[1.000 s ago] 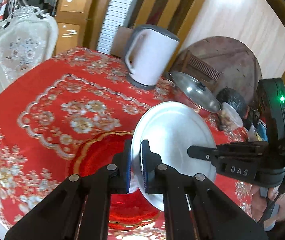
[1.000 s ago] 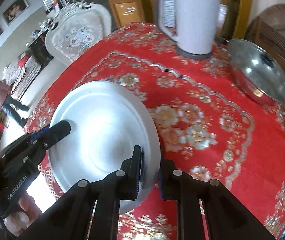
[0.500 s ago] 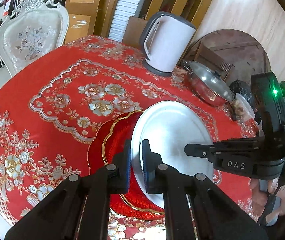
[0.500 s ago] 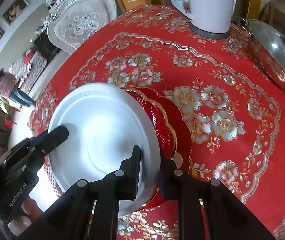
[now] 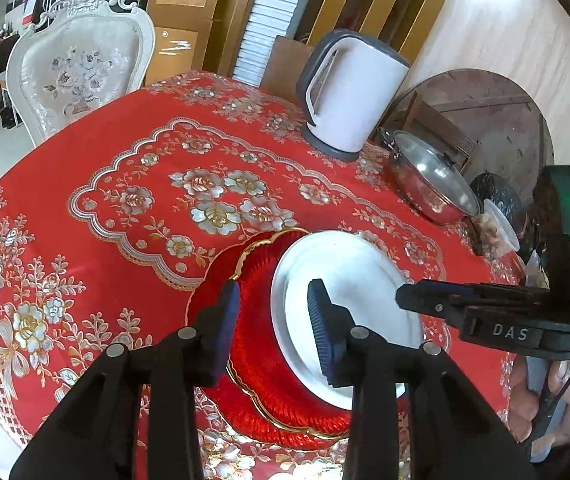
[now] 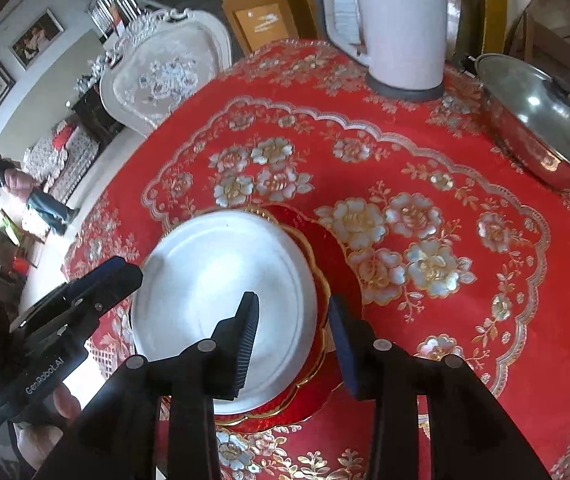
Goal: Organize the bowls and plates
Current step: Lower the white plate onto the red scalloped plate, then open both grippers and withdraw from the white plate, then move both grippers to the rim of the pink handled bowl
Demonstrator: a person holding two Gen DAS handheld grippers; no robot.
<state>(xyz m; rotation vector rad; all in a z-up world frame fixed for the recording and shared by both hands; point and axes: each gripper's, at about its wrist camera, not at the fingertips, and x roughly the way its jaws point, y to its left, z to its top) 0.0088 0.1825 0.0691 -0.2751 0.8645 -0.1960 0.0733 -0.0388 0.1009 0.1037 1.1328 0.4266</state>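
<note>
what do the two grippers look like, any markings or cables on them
Both are black two-finger tools with blue ribbed pads and silver pivot pins. The left gripper reads "GenRobot.AI" in white on its side. The right gripper reads "DAS", has a green light on its rear housing and a thin black cable below. No sleeves show.

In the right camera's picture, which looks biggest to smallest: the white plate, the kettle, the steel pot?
1. White plate, though it lies nearest the camera.
2. and 3. Kettle and steel pot look alike; both are cropped, so unranked.
</note>
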